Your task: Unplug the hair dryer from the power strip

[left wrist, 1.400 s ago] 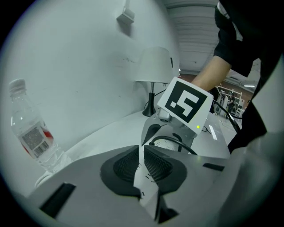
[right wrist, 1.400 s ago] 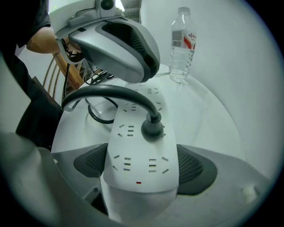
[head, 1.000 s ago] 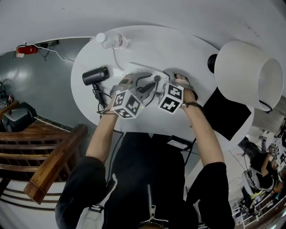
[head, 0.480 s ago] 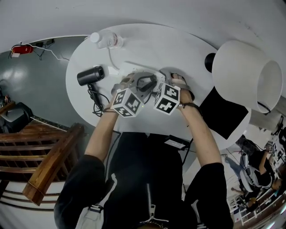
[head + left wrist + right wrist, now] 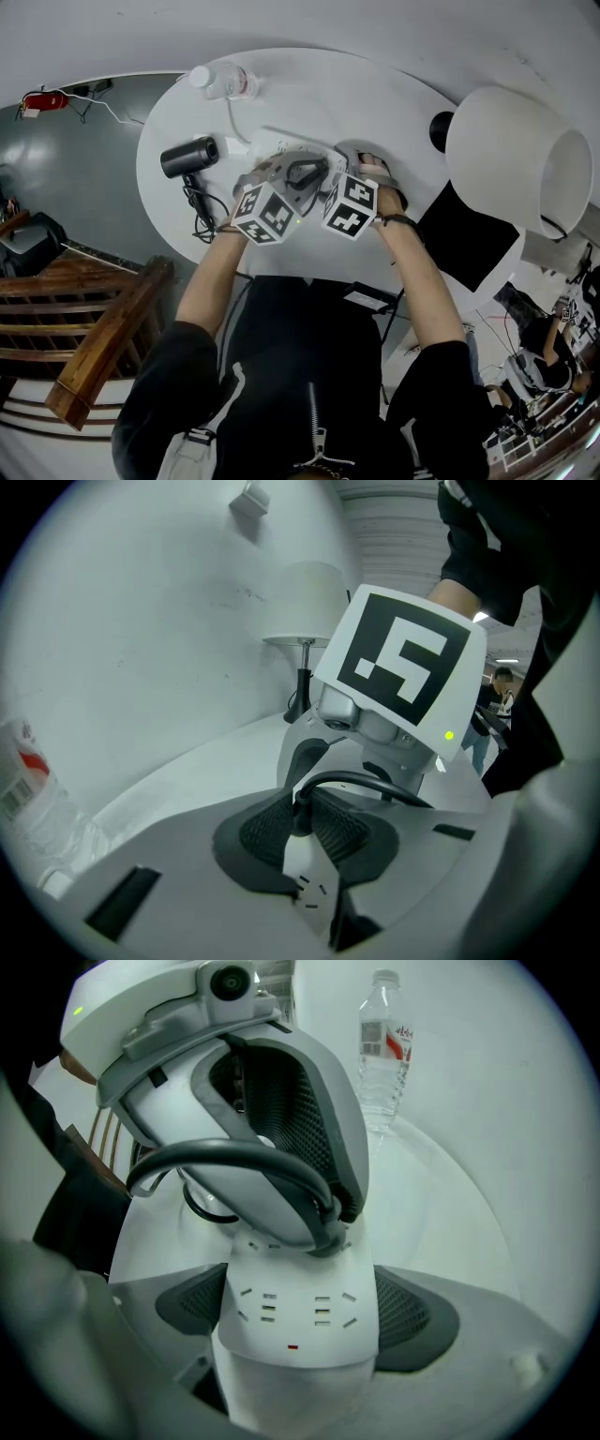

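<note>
Now your left tool has the plug between its ribbed pads: the jaws have just been closing, and both pads sit against the black plug body. Its cord arches off to the right. Your right tool is clamped across the power strip, one pad on each long side, pinning it to the surface near the middle, a little toward the near edge. The relation to mind is the plug's own axis. It stands out of the strip's upper face, so its pins very likely run straight down into the socket, square to the surface. Your left tool comes in from the near edge at a slant rather than from straight above. I judge that pulling back along that slant would lever the plug sideways in the socket. The pull should go upward, off the strip's face, while your right tool bears down. The strip's long axis runs away from your right tool toward the far-left edge, and the plugged socket is at the far end of it, beyond your right tool's pads. That leaves the left tool free to lift. The hair dryer lies near the left edge, clear of both tools.
</note>
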### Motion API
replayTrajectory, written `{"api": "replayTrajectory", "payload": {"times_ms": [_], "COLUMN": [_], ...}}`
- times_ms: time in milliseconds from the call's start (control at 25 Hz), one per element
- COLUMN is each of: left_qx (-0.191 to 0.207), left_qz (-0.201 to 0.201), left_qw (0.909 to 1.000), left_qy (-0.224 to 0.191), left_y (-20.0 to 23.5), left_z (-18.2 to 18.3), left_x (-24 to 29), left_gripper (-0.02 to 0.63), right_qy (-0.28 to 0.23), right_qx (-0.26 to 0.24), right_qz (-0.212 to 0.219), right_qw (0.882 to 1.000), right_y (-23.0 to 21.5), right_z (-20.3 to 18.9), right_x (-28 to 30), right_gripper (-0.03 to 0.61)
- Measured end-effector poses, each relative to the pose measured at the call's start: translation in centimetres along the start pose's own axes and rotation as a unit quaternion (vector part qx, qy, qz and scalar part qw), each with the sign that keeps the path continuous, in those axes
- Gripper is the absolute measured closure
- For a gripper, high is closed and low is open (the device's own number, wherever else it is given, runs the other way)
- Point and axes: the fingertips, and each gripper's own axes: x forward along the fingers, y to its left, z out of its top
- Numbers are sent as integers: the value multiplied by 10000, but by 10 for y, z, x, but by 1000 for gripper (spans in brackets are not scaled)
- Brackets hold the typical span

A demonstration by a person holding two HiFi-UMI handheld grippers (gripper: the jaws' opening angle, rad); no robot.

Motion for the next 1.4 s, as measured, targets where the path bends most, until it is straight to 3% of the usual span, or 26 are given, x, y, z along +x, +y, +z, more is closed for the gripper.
{"api": "replayTrajectory", "payload": {"times_ms": [200, 280, 560, 960, 1200, 1400], "left_qx": [500, 407, -541, 50, -429, -448], "left_qz": [345, 298, -119, 117, -34, -54], "left_qw": [9981, 9986, 9982, 9995, 9985, 9982], "left_qy": [-124, -150, -214, -274, -341, -403], "left_y": [-5, -4, 7, 0, 6, 6], "left_z": [0, 1, 4, 2, 4, 5], "left_x": [-3, -3, -1, -4, -3, -4], "left_gripper": [557, 557, 557, 558, 558, 558], "right_qy": [33, 3, 40, 44, 73, 89], "right_qx": [18, 19, 63, 86, 119, 133], "right_qz": [-2, 0, -26, -39, -45, -44], "right_qw": [10000, 10000, 10000, 9999, 9999, 9999], "right_y": [-1, -1, -2, -2, -4, -3], "right_z": [0, 0, 1, 0, 1, 1], "right_x": [-1, -2, -2, -1, -2, -2], "right_gripper": [120, 120, 120, 120, 120, 120]}}
